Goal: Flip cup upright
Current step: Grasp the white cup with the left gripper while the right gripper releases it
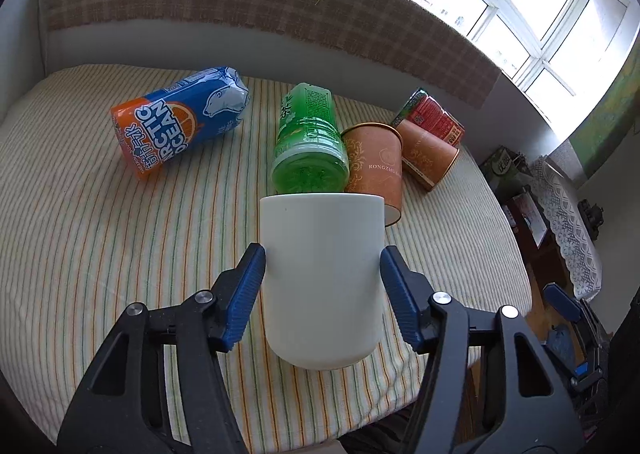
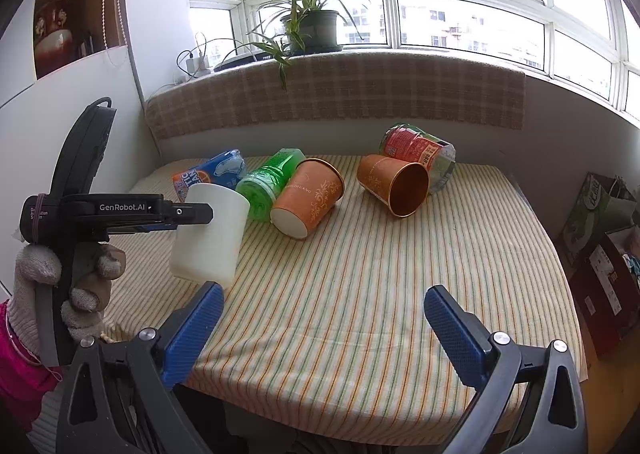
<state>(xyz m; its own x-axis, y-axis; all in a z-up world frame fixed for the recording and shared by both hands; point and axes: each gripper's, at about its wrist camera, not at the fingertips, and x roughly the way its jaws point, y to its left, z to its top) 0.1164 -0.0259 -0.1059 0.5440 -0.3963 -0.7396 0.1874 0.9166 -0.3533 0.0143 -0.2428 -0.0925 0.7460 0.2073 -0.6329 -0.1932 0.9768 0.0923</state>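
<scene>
A plain white cup [image 1: 322, 278] is held between the blue pads of my left gripper [image 1: 323, 286], which is shut on its sides. The cup stands roughly upright in the grip, its rim toward the top, lifted above the striped tabletop. In the right wrist view the same cup [image 2: 210, 232] hangs slightly tilted in the left gripper [image 2: 192, 214] at the table's left side. My right gripper [image 2: 324, 330] is open and empty, low over the table's near edge.
On the striped cloth table [image 2: 380, 274] lie an orange-blue can [image 1: 180, 120], a green bottle [image 1: 308, 142], two orange paper cups [image 2: 310, 196] [image 2: 394, 184] and a red can [image 2: 418, 152]. A plaid-covered ledge and potted plant [image 2: 308, 26] stand behind. Boxes sit right of the table.
</scene>
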